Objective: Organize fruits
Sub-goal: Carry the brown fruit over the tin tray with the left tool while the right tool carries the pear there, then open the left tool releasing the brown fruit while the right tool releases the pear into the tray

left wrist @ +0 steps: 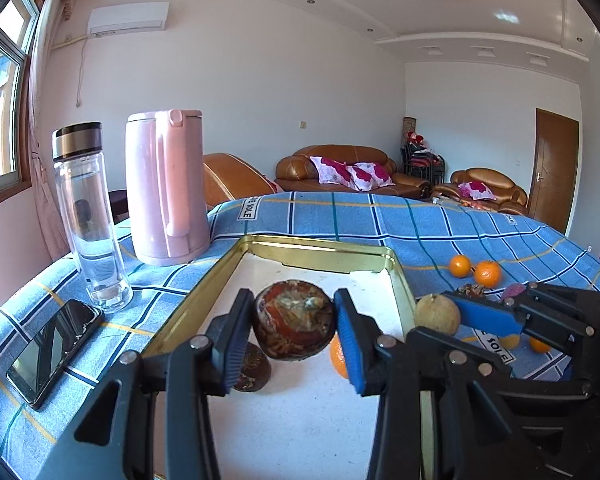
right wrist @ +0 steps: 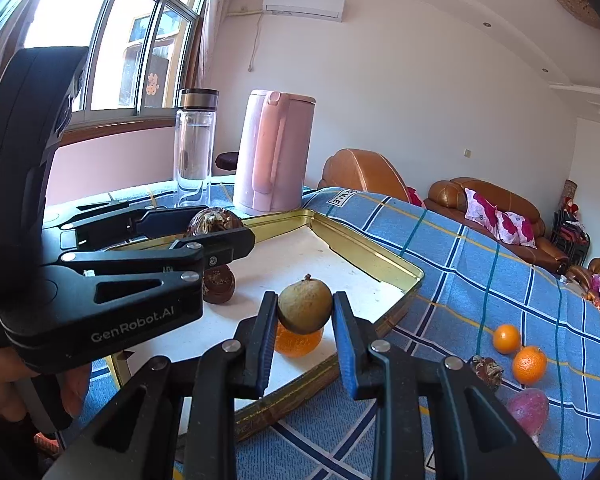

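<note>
Both hands carry fruit over the tray [left wrist: 312, 254], and the coming move turns on what lies straight below each one.

The left hand-held gripper [left wrist: 294, 338] pinches a dark mottled fruit [left wrist: 295, 320] between its pads, held above the tray's white floor toward the middle. Just under and to the near left of it a second dark fruit [left wrist: 254, 368] sits on the floor, and an orange [left wrist: 339, 358] sits below to the right.

The right hand-held gripper [right wrist: 305, 338] pinches a tan fruit [right wrist: 305, 309], stem nub up, over the tray's right-hand side, close to the rim nearest the loose fruit. That same orange [right wrist: 298, 343] lies directly beneath it; from this view I cannot tell whether the two touch or are merely close.

So the right hand is the nearer to the tray's right rim and to the fruit left on the blue checked cloth [right wrist: 480, 264]: two oranges [right wrist: 518, 352] side by side, a small brown piece and a pink fruit [right wrist: 528, 408]. Lowering straight down would likely set the tan fruit on the orange; a small shift toward bare floor looks safer.
</note>
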